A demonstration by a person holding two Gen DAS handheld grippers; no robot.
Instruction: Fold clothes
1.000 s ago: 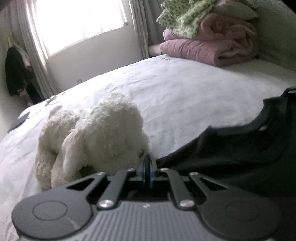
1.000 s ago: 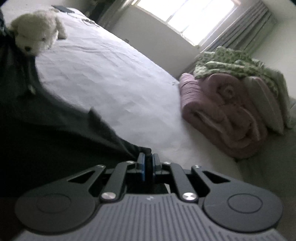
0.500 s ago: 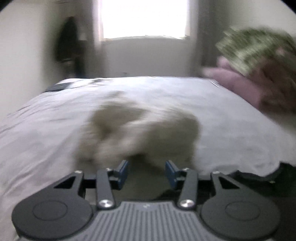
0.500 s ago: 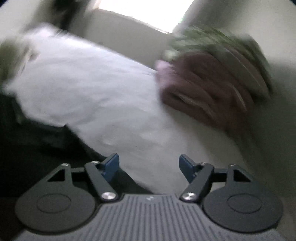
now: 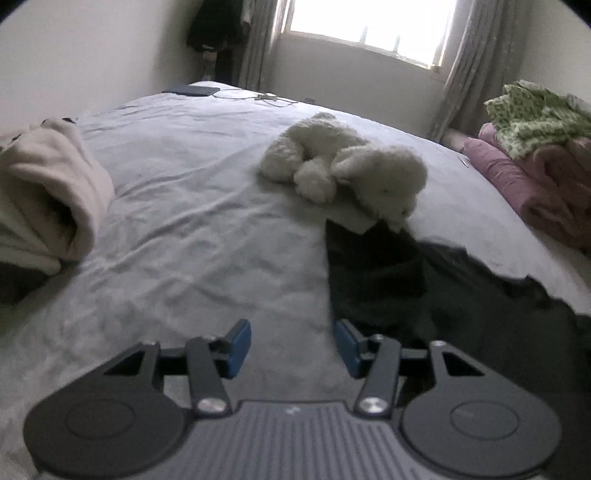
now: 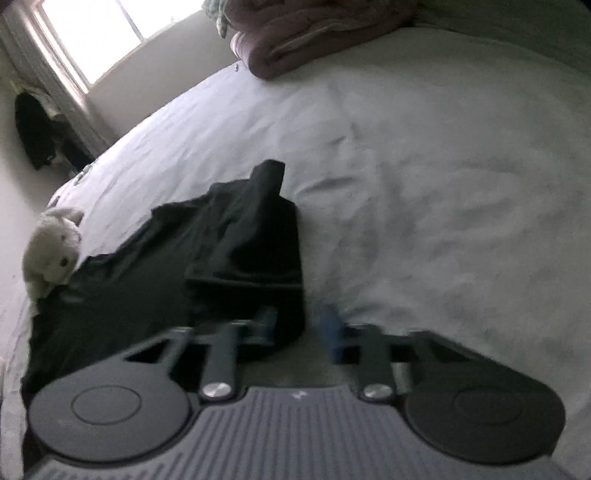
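Both sleeve corners dropped since before, left hand-held gripper (image 5: 291,345) opening, empty; right hand-held gripper (image 6: 301,328) apart over dark shirt (image 6: 177,266).

Dim room, blown-out window (image 5: 373,27) backlight, fisheye edges, slight blur.

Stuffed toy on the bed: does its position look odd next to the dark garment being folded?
Yes. The white stuffed dog lies against the top edge of the dark garment, its head seemingly resting on the fabric in the right wrist view, so it may get in the way of folding.
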